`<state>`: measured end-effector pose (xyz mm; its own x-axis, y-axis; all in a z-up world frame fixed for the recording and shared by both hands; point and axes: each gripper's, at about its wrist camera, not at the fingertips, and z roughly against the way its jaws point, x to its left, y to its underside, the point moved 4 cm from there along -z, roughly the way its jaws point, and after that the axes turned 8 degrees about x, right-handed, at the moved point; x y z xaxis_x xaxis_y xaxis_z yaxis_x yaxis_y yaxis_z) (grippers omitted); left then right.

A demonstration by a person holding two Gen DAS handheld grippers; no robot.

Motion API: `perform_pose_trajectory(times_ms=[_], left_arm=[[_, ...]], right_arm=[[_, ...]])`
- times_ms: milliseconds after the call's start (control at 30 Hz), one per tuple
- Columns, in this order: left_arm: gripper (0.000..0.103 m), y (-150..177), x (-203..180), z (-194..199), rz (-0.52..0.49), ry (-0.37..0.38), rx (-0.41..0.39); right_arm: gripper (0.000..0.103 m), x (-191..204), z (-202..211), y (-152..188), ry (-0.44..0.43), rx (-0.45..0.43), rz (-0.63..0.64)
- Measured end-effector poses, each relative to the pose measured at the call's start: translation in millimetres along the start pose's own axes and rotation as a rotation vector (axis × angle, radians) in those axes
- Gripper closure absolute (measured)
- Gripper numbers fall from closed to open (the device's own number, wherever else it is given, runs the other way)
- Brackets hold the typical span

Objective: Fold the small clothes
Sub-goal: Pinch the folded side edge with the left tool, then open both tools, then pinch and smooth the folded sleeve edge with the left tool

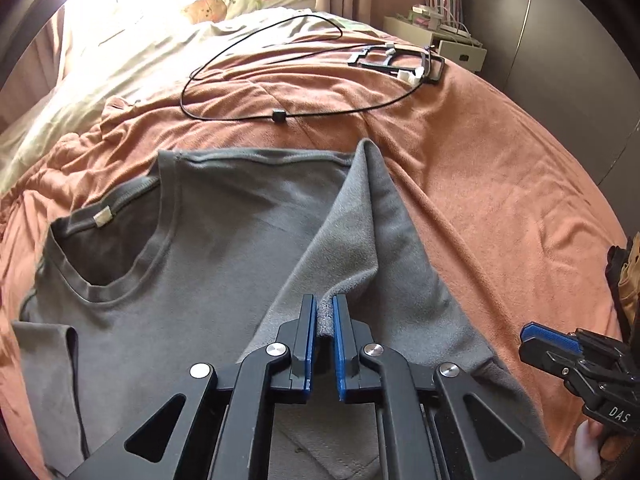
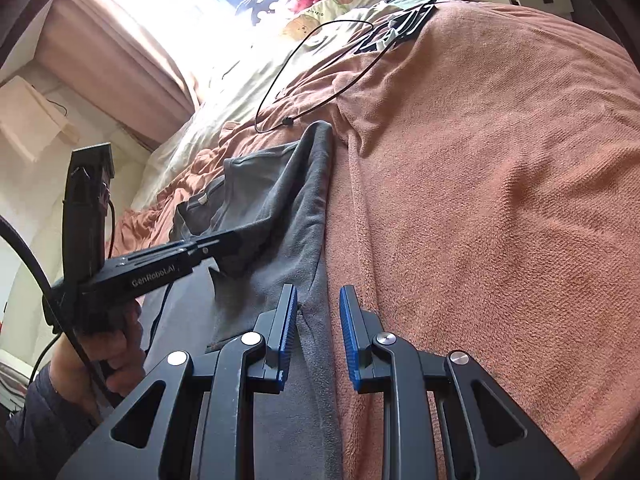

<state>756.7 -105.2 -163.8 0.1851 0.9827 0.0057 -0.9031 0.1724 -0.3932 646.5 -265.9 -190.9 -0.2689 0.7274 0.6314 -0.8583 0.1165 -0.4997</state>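
Left wrist view shows the left gripper (image 1: 325,316) clenched on the side edge of the grey shirt (image 1: 200,240) spread on the bed (image 1: 500,184), mid-fold; next that edge should be carried across toward the collar (image 1: 120,280) side, while the right gripper (image 2: 318,320) waits released beside the shirt.

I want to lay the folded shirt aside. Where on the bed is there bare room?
The orange blanket lies bare right of the grey shirt, from its raised edge to the bed's side. Farther up it is crowded: a black cable loops there, with a black frame beside it, then pillows.
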Motion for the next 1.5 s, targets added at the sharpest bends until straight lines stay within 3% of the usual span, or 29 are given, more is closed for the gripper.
perform_pose_trajectory(times_ms=[233,367,433,500,633,700,800,867,900,1067,1267,1500], left_arm=[[0.094,-20,39,9,0.051,-0.066,-0.027],[0.094,-33,66,0,0.088,-0.179,-0.019],[0.087,-33,81,-4,0.142,-0.215,-0.008],[0.084,-29,91,-5,0.178,-0.184,-0.016],[0.065,-14,93,-11,0.182,-0.146,0.005],[0.062,-4,91,-18,0.180,-0.111,0.030],[0.062,15,84,-26,0.180,-0.053,0.065],[0.062,25,78,-31,0.172,-0.037,0.083],[0.062,29,77,-33,0.174,-0.028,0.087],[0.062,44,67,-35,0.211,0.040,0.098],[0.063,53,58,-36,0.252,0.072,0.094],[0.083,61,43,-29,0.206,0.053,0.109]], right_arm=[[0.084,1,0,0,0.003,-0.001,0.000],[0.084,1,1,-1,0.006,-0.005,0.004],[0.084,1,3,-1,0.007,-0.008,0.004],[0.084,0,3,-1,0.006,-0.010,0.001],[0.084,3,1,-1,0.012,-0.004,0.011],[0.084,5,-2,-1,0.016,0.003,0.020],[0.080,5,-6,-2,0.015,0.011,0.018],[0.056,6,-6,-3,0.023,0.004,0.023],[0.053,7,-4,-5,0.036,-0.012,0.026],[0.052,16,-1,-10,0.084,-0.021,0.043],[0.052,28,-23,-17,0.136,0.077,0.069],[0.052,33,-52,-29,0.197,0.146,0.060]])
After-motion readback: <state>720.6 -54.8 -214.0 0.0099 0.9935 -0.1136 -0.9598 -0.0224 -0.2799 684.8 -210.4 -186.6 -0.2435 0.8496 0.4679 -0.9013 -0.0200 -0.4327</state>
